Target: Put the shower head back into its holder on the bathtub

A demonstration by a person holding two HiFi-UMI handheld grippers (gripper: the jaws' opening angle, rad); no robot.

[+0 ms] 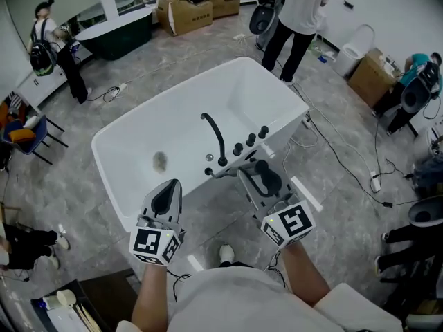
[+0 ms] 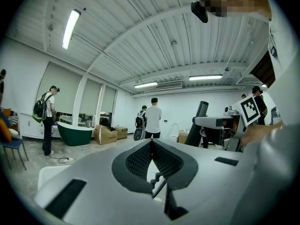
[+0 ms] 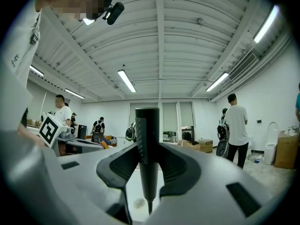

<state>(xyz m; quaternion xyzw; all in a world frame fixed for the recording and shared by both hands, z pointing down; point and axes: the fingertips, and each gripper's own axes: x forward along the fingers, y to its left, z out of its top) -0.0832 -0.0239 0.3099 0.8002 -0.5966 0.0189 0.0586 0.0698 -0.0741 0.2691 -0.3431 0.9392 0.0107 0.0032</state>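
Two grippers hover at the near rim of the white bathtub [image 1: 114, 185]. On the left, the left gripper [image 1: 170, 187] has its jaws pressed together, with nothing between them. Beyond rises the black faucet [image 1: 215, 137], with knobs [image 1: 250, 141] to its right. On the right, the right gripper [image 1: 261, 173] is clenched on the black shower head [image 3: 148, 130], upright, near the knobs.

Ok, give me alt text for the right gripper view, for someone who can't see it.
A black shower head stands upright, clamped between the two dark fingers of the right gripper, with the white bathtub just below. Behind is a bright white room with strip lights and several people standing.
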